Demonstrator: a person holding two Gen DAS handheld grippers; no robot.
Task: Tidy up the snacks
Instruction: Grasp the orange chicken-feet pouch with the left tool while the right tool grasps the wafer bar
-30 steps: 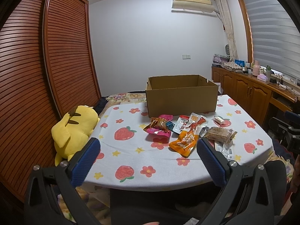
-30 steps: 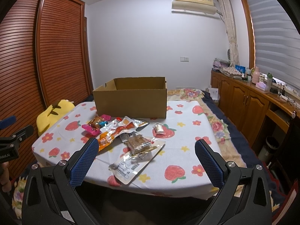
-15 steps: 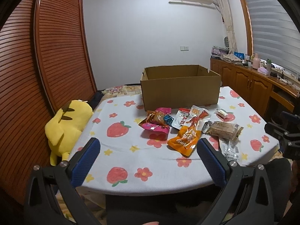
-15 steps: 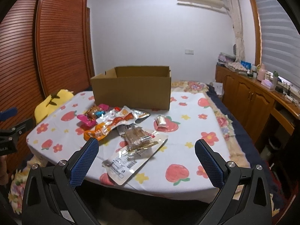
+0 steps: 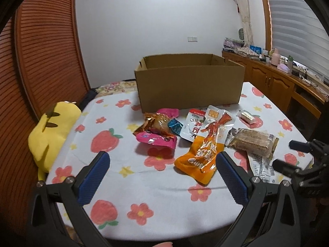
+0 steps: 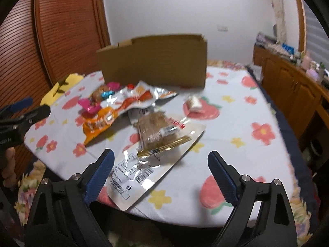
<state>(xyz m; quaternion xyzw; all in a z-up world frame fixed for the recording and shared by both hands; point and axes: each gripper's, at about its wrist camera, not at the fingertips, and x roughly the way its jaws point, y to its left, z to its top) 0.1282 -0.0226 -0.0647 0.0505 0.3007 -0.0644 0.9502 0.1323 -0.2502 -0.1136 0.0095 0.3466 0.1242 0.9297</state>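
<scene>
A pile of snack packs lies on a table (image 5: 127, 185) with a white cloth that has red strawberries and flowers on it. Behind the pile stands a big brown box (image 5: 189, 86) with its top open.

In the pile there is an orange pack (image 5: 202, 158) with a see-through top, and it is long and shiny. Left of it is a pink pack (image 5: 158, 140) with a brown snack on top of it. A small blue candy (image 5: 174, 124) sits between them. A white pack with red on it (image 5: 193, 125) lies near the box. To the right is a brown bar in a clear wrap (image 5: 254, 142). It rests on a big flat white pack (image 6: 144, 168) with black writing. A small wrapped sweet (image 5: 246, 117) lies alone on a strawberry, a bit apart from the rest.

The left gripper (image 5: 162, 173) has its blue fingers spread wide. It hangs over the cloth in front of the pile. The low end of the orange pack is just inside its right finger, but nothing is pinched.

The right gripper (image 6: 160, 171) has its jaws wide too, and they are closing a little. The near end of the flat white pack lies between them, close to the left finger. The pads do not press on it. This view is blurry.

A yellow soft toy (image 5: 51, 133) lies off the left edge of the table.
</scene>
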